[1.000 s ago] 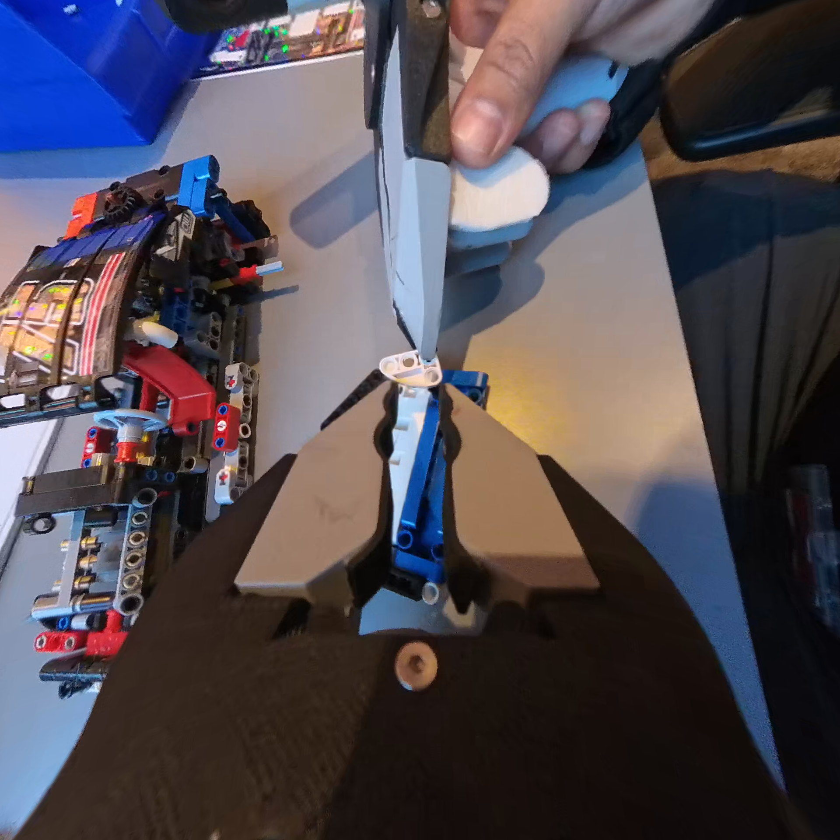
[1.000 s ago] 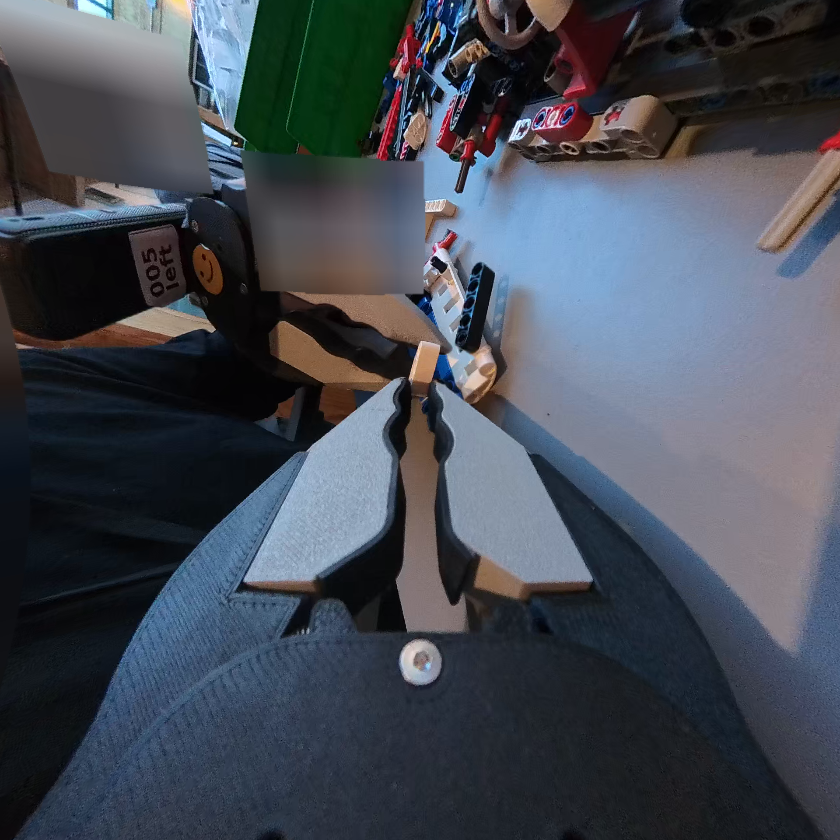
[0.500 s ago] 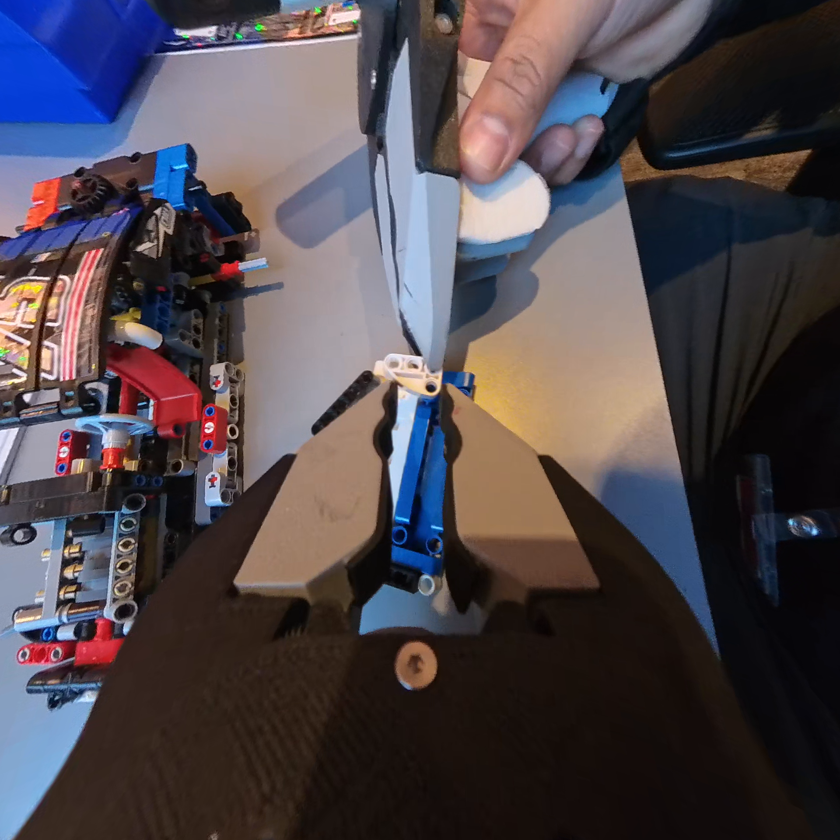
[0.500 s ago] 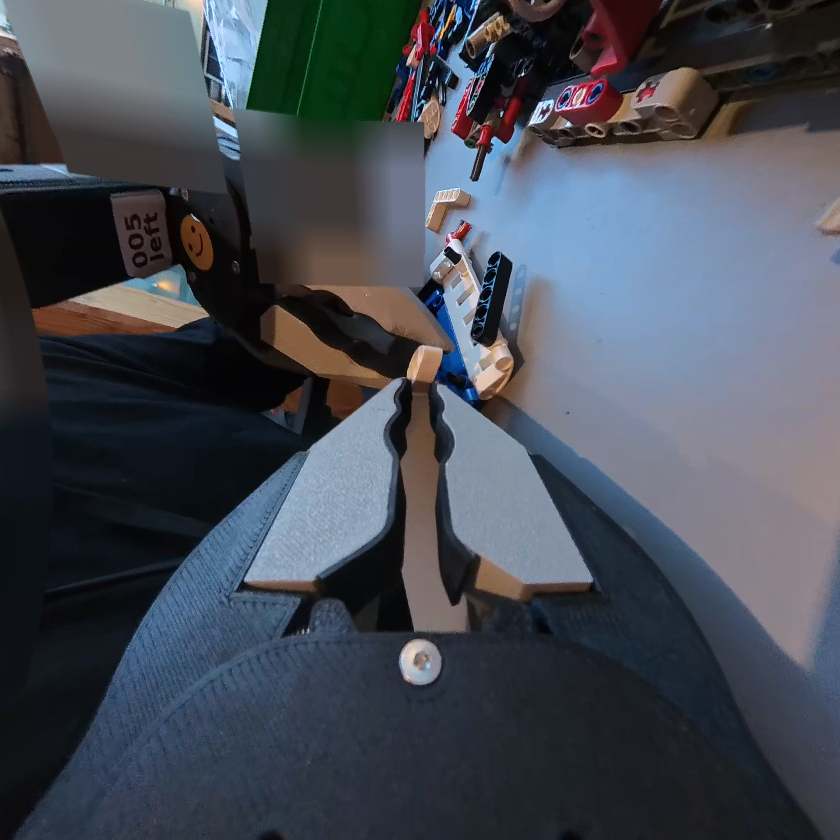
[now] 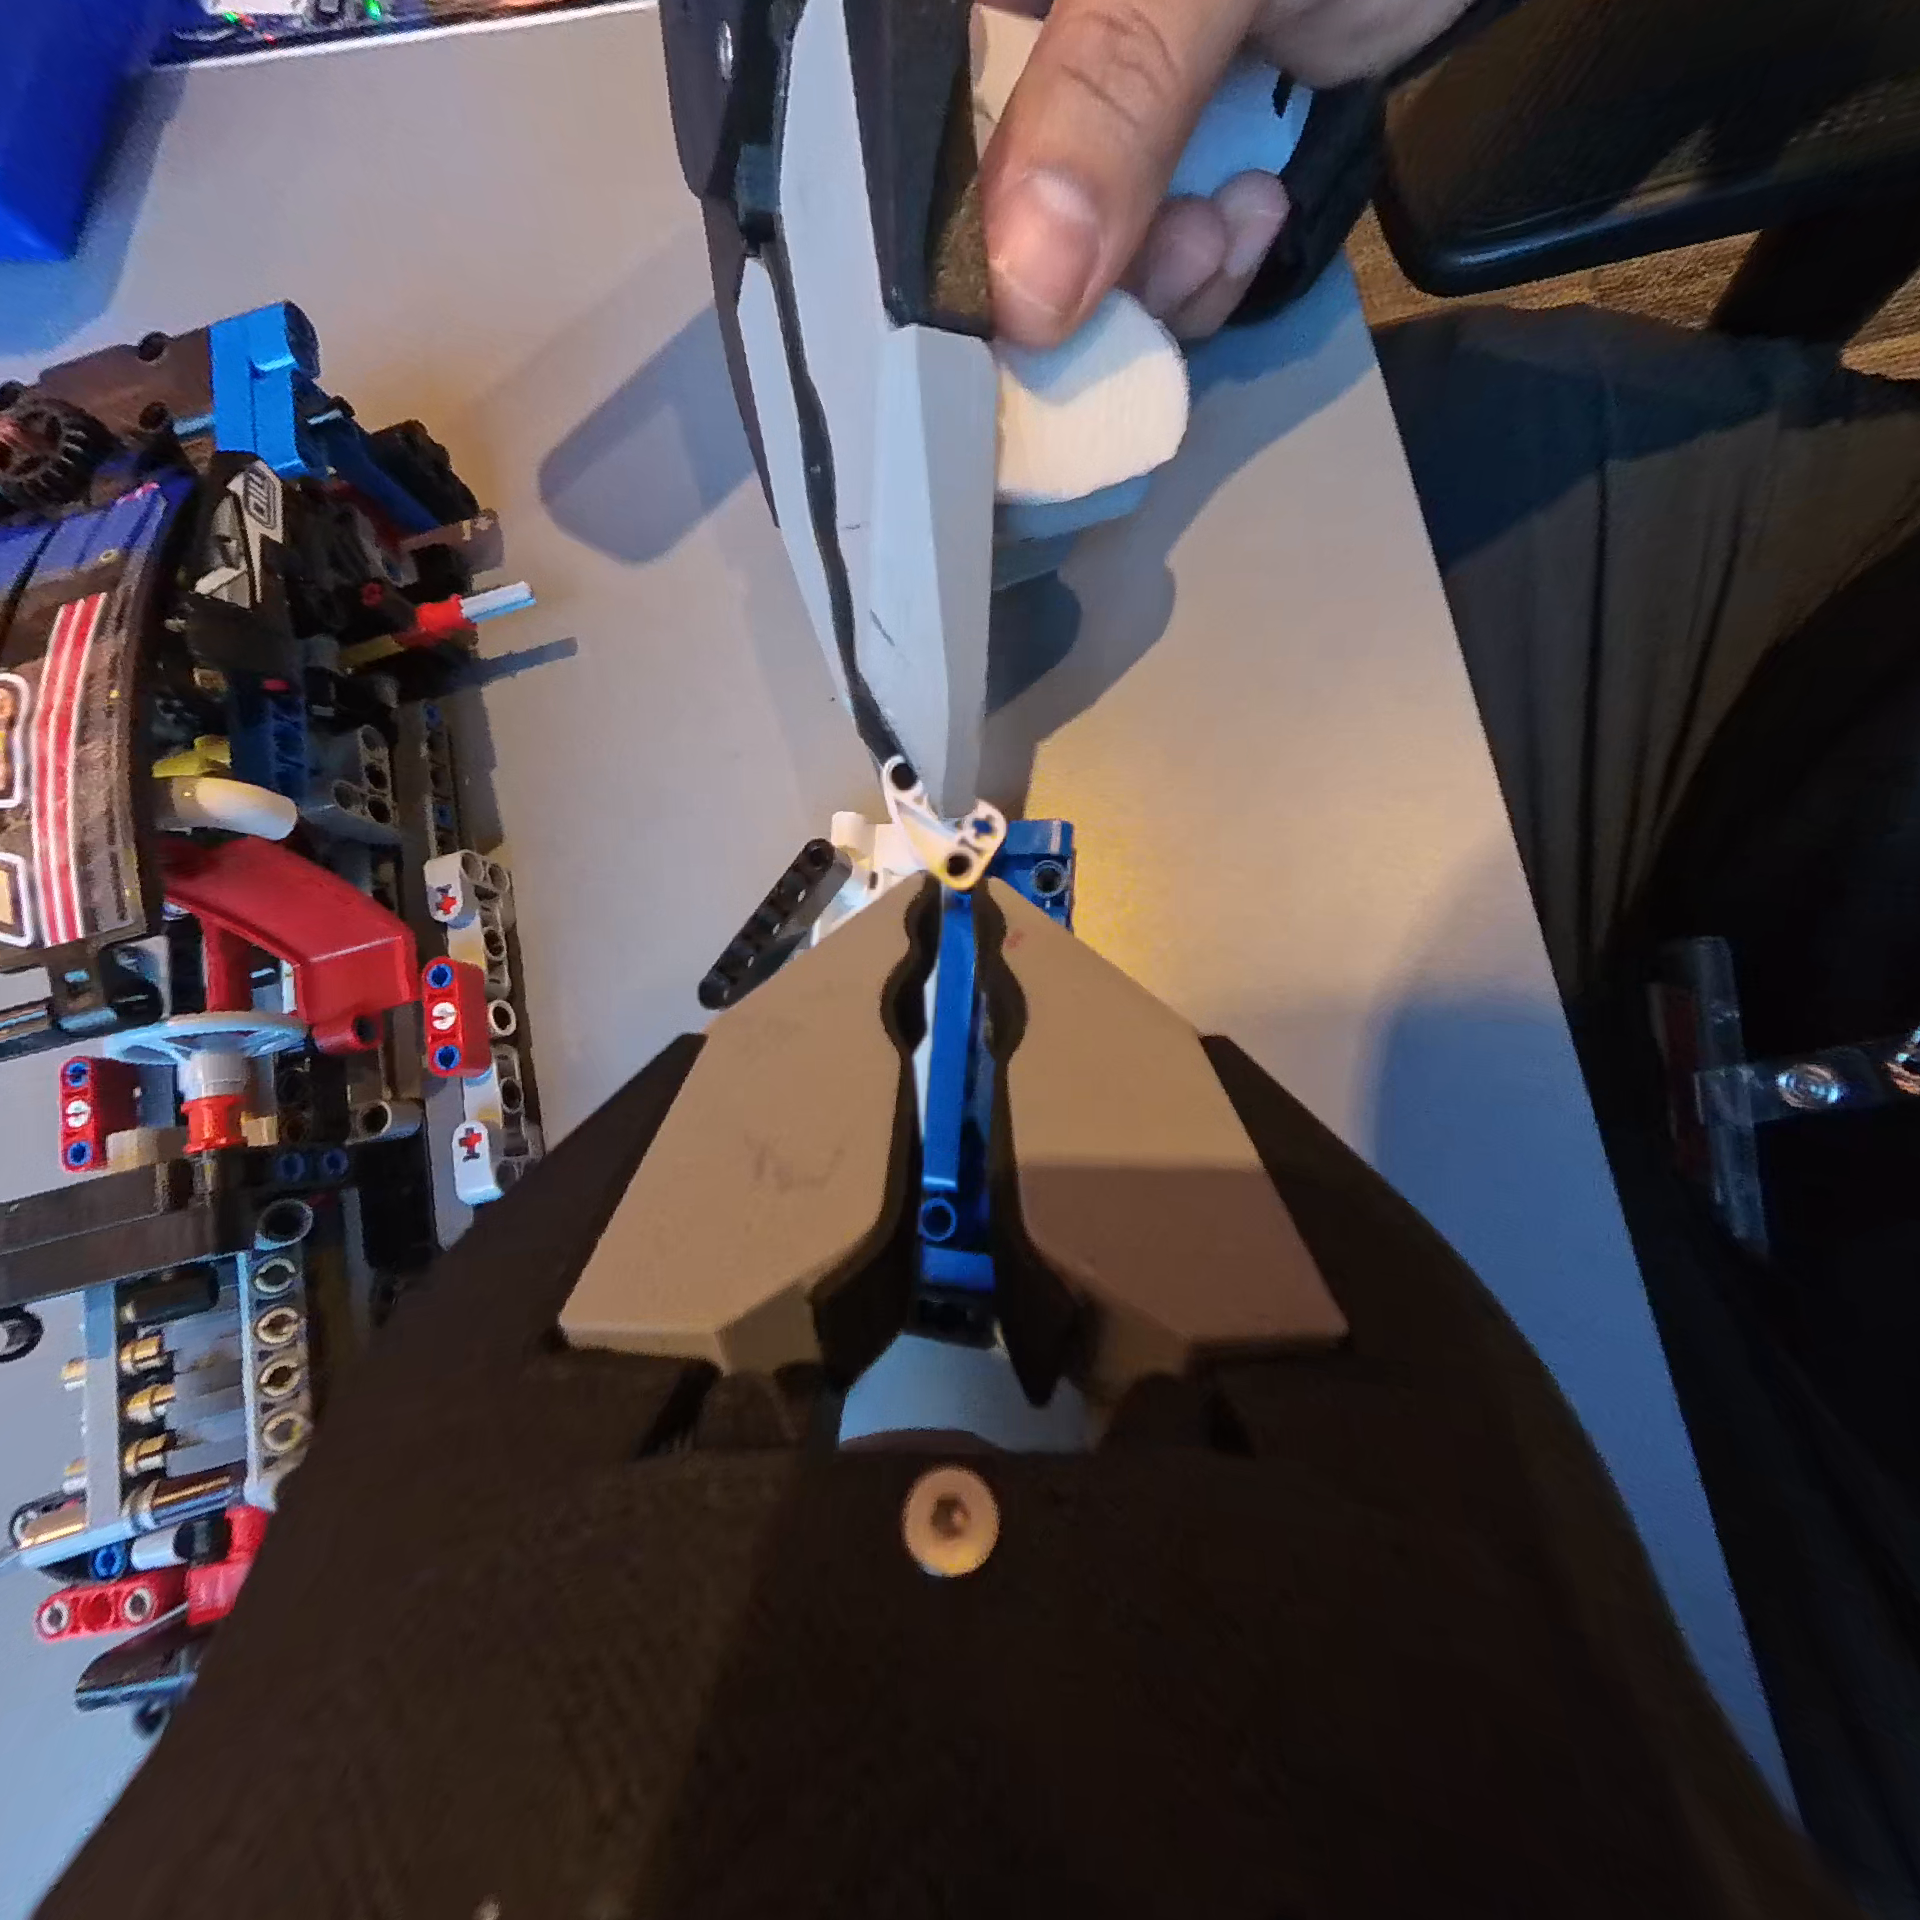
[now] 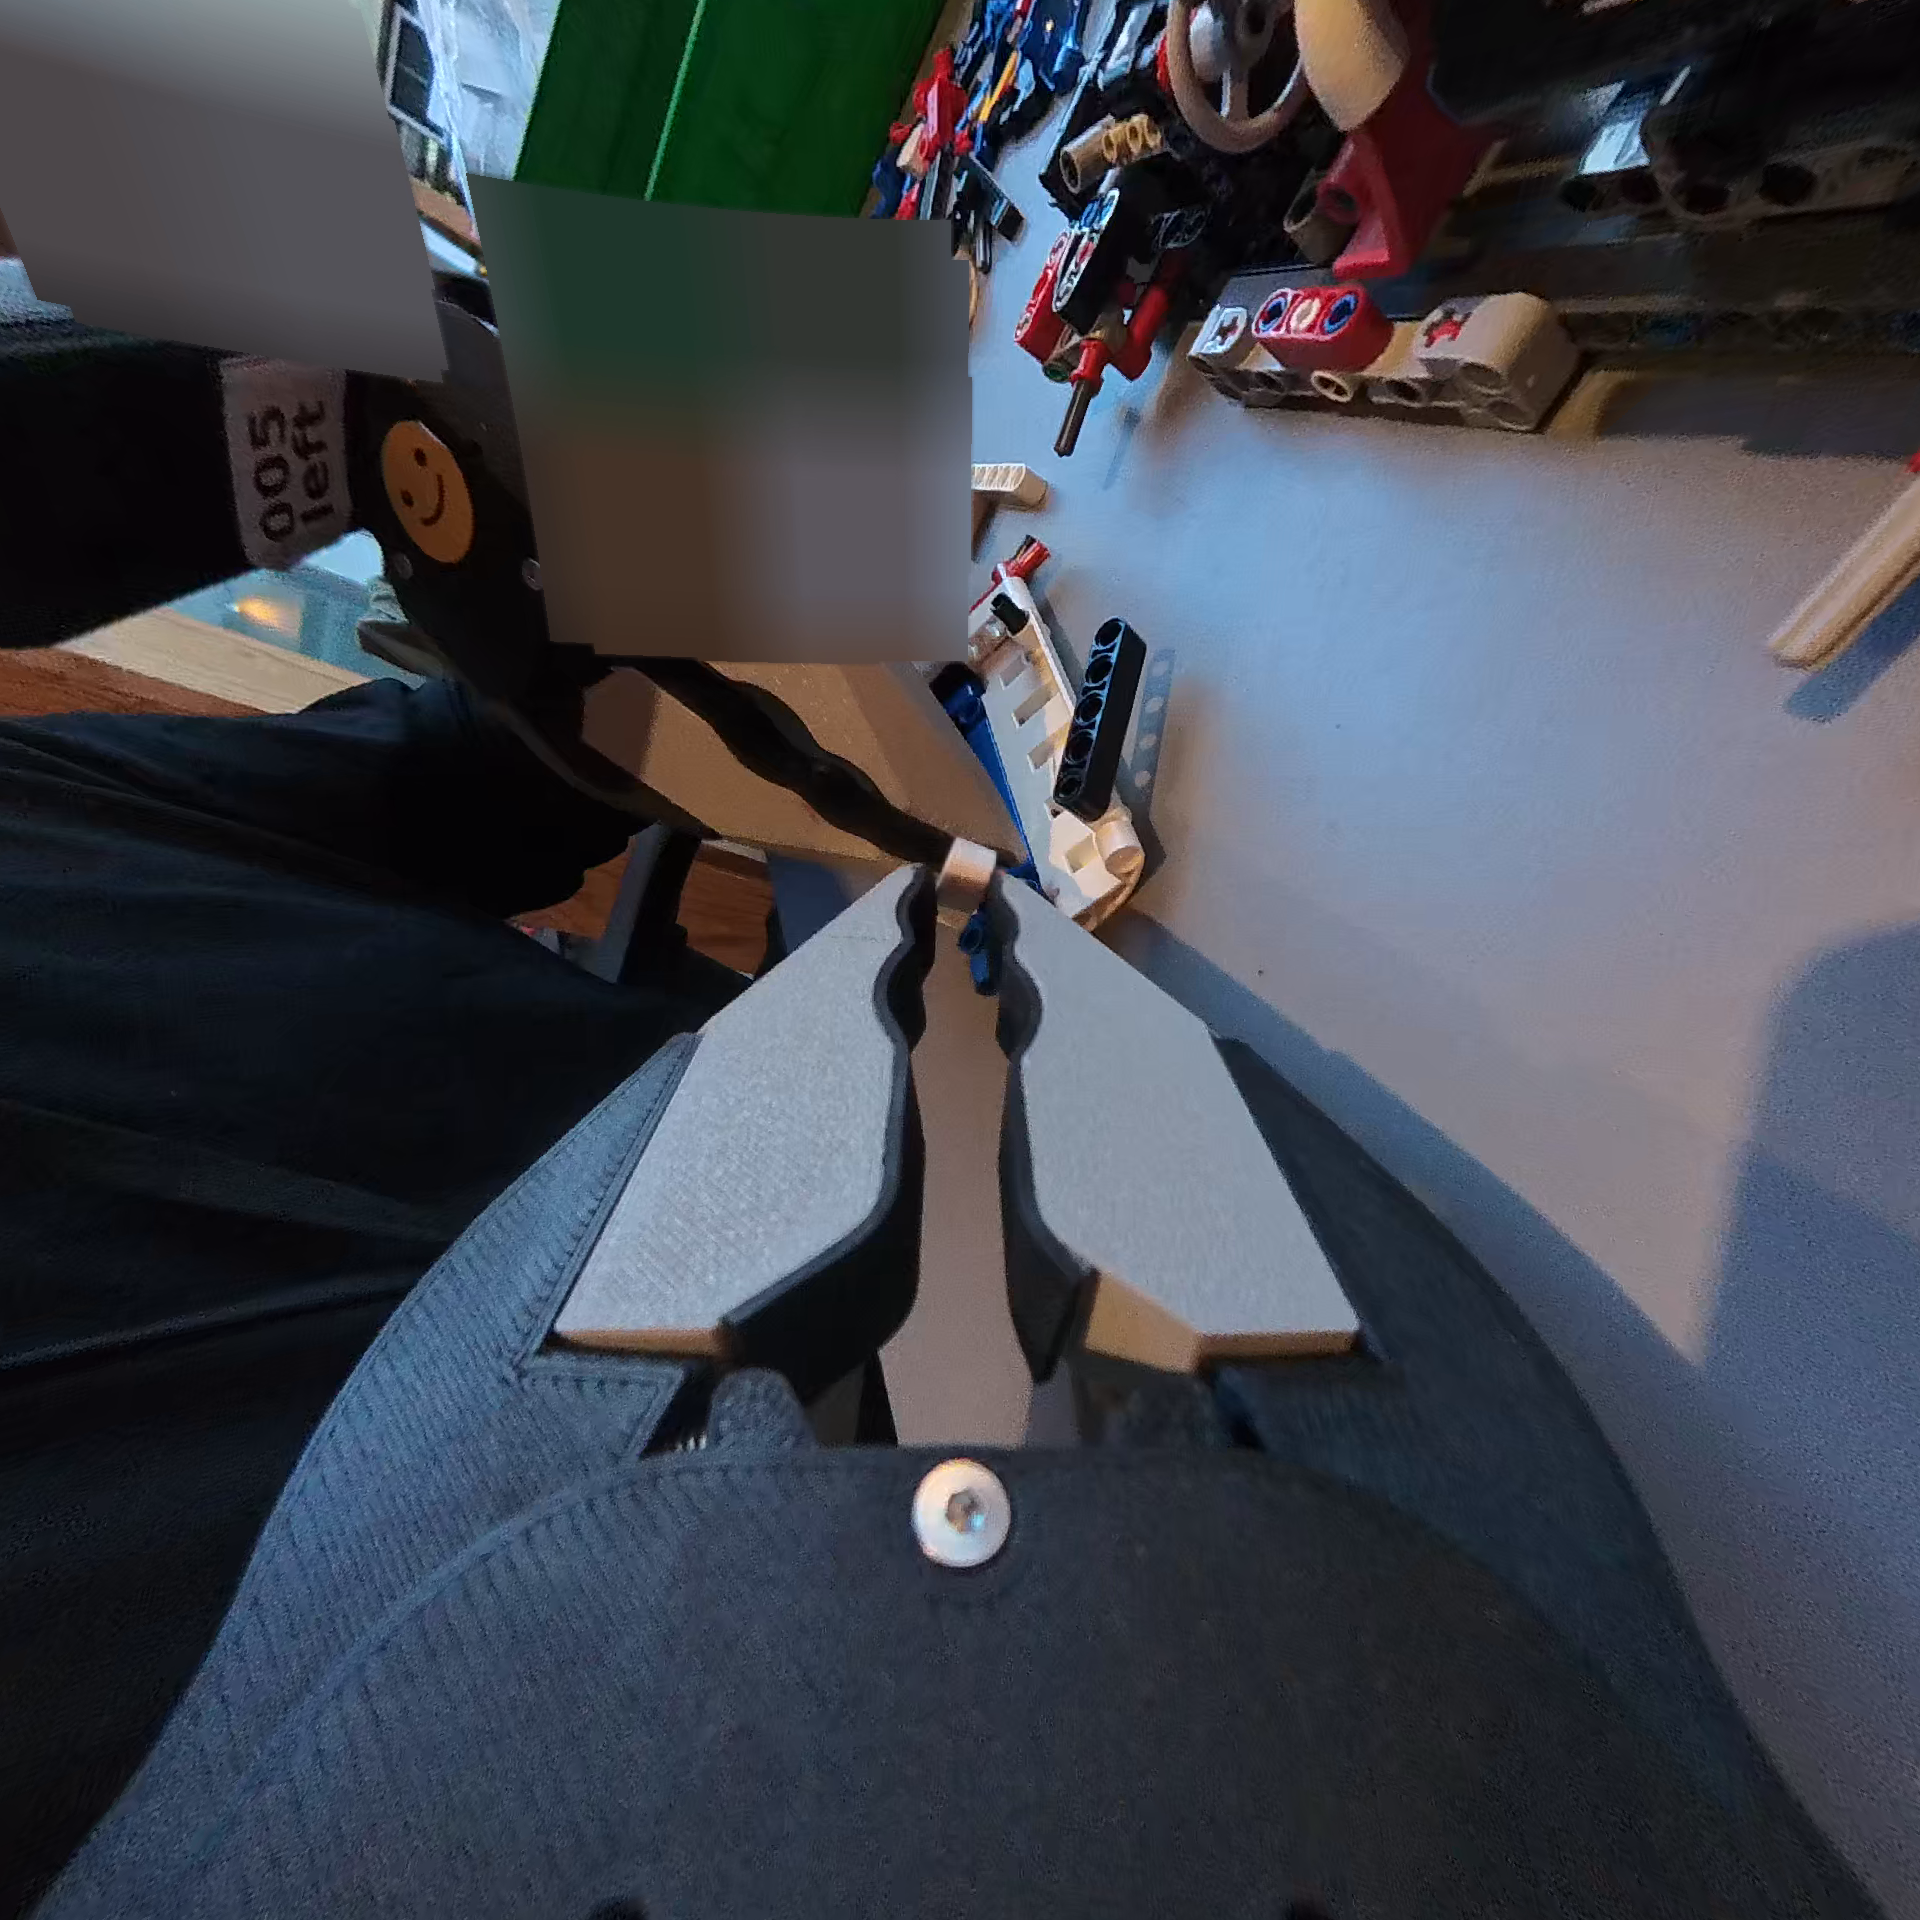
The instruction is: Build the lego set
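Centre frame, left gripper point(image 5: 954, 894) clamps the blue-and-white beam assembly point(image 5: 951, 1049) while right gripper point(image 5: 920, 779) pinches the small white angled connector point(image 5: 940, 826); better press squarely.

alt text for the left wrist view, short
The left tool clamps a blue lego assembly over a grey table, while the right tool, held by a hand, pinches a small white connector at its tip. A partly built lego car sits left.
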